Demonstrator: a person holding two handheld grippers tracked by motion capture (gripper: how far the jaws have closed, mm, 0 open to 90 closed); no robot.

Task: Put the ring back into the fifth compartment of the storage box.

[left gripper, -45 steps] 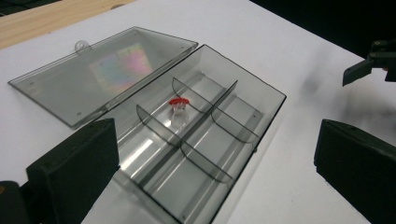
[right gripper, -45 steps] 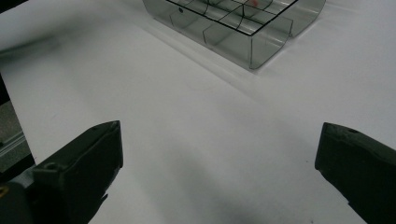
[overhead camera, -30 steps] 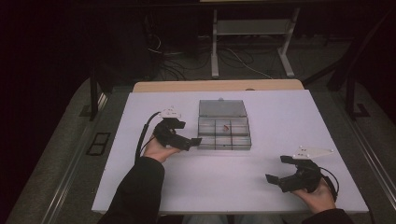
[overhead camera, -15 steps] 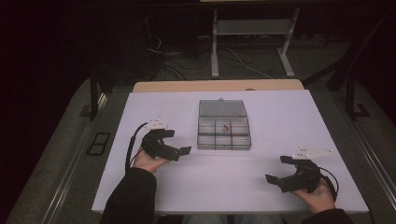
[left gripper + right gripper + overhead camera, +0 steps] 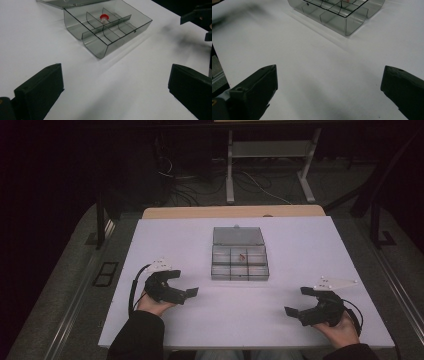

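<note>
A clear grey compartment box (image 5: 239,262) lies open in the middle of the white table, its lid (image 5: 238,236) folded back flat. One small part with a red cap (image 5: 104,17) stands in a middle compartment, and I see the same small red part (image 5: 242,256) from above. My left gripper (image 5: 185,285) rests low at the left front, open, with nothing between its jaws. The right gripper (image 5: 299,301) sits at the right front, also open and empty. Both stand well apart from the box (image 5: 337,12).
The white table top (image 5: 280,330) ends close behind both hands at the front edge. A wooden strip (image 5: 235,211) runs along the far edge. Beyond it are a dark floor, cables and a metal stand (image 5: 270,150).
My left gripper has pulled back from beside the box toward the left front of the table. The right gripper has stayed where it was.
</note>
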